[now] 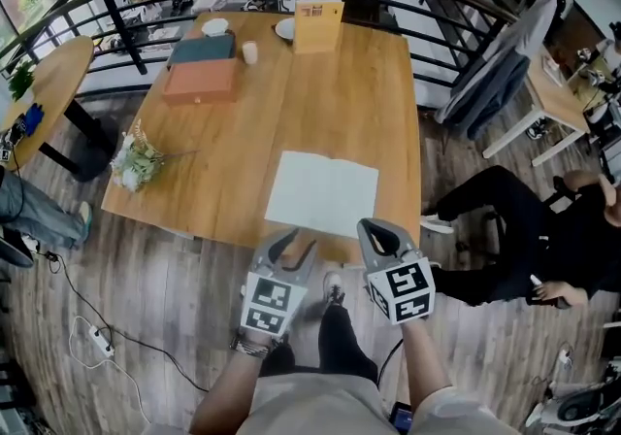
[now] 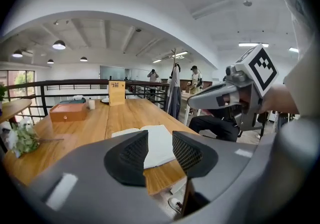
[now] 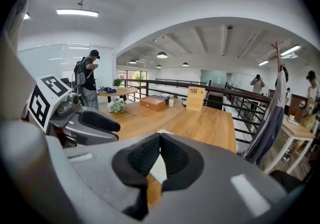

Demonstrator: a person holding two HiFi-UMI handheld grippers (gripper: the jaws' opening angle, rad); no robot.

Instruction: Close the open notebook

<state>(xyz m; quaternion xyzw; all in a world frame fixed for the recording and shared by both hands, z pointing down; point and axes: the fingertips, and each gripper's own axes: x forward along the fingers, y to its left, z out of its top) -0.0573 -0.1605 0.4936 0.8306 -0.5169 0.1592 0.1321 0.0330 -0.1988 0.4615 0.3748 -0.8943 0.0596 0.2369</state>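
While the open notebook (image 1: 322,193) lies flat on the surface (image 1: 243,122), both tools hover short of it. Left hand-held gripper (image 1: 283,245): jaws apart, empty. Right hand-held gripper (image 1: 377,234): jaws together, empty. Next, likely: catch one page edge and fold it across.

Wooden table (image 1: 330,103) bears open notebook (image 1: 322,193), orange box (image 1: 199,81) (far end) — and flowers (image 1: 136,163).

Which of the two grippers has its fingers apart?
The grey left gripper: its black fingers stand apart; those of the right gripper touch at the tips.
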